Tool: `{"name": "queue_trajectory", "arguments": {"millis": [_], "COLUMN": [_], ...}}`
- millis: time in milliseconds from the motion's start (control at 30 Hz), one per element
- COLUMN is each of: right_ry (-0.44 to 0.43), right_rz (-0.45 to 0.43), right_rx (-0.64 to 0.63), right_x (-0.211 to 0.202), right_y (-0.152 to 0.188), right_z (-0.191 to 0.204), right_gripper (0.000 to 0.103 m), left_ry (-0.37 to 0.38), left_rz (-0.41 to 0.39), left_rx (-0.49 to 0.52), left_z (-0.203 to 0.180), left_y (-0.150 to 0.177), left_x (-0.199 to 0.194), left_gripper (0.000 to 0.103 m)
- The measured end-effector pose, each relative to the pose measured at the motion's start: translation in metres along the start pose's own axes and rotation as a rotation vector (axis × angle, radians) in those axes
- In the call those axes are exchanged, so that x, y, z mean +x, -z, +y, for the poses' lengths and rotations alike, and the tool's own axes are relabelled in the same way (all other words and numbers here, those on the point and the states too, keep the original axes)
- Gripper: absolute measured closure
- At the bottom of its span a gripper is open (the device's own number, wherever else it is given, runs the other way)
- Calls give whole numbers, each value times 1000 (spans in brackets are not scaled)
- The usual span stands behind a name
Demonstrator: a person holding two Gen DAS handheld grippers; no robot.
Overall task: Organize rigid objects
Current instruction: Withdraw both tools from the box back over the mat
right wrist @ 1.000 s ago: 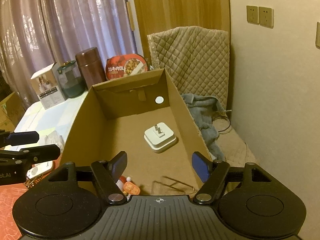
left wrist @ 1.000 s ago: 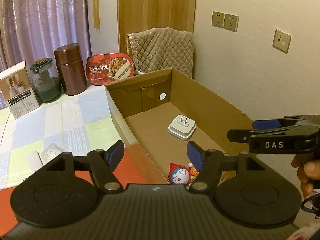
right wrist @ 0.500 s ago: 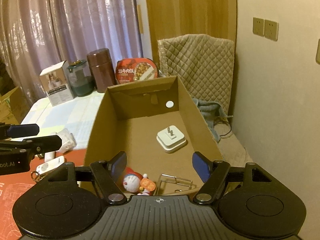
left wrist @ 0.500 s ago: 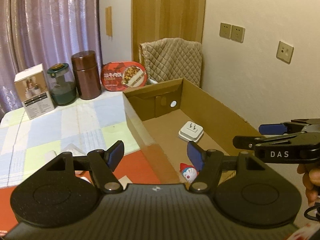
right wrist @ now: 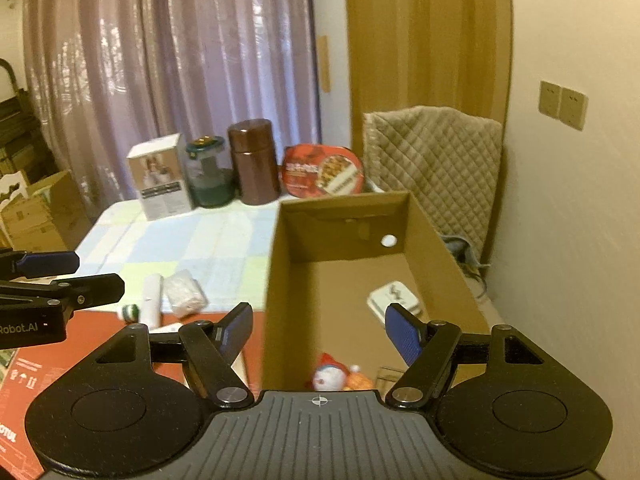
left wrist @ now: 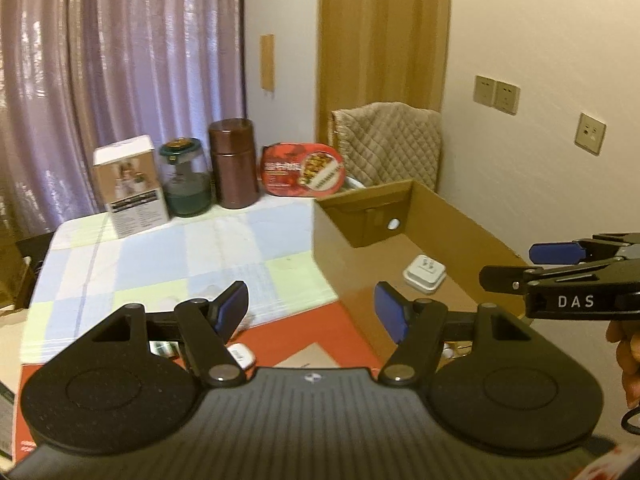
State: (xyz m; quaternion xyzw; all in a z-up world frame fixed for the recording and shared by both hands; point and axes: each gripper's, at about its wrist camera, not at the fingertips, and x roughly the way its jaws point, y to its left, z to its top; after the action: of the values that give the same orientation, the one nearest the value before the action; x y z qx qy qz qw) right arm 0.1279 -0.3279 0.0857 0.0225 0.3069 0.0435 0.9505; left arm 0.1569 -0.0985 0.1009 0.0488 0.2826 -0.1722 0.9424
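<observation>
Box [right wrist: 434, 236] with 1 plug [right wrist: 394, 298], 1 figurine [right wrist: 331, 374]

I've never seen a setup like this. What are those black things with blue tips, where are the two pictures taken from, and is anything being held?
No robot here: a person holds a two-finger gripper in each hand, each carrying a forward-looking camera. One picture looks along the left gripper, the other along the right gripper. The blue tips are finger pads. Both grippers are open and hold nothing. Ahead stands a cardboard box containing a white plug adapter and a small toy figure. On the checked tablecloth stand a brown canister, a green jar and a white carton.
</observation>
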Motion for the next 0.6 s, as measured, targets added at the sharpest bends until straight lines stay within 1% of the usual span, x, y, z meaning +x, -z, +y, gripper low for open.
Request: {"name": "queue_trajectory", "arguments": {"millis": [300,600], "right_ry": [-55,-121], "right_rz": [1,14], "right_rx": [-24,-16], "right_x": [0,12], "right_y": [0,17], "right_z": [37,58], "right_gripper": [32,31], "left_ry": [-72,-132], "left_rz": [-7,29], "left_rx": [-48,-100], "left_z": [46,86], "left_y": [14,47], "left_x": [-29,-37], "left_gripper": [37,37]}}
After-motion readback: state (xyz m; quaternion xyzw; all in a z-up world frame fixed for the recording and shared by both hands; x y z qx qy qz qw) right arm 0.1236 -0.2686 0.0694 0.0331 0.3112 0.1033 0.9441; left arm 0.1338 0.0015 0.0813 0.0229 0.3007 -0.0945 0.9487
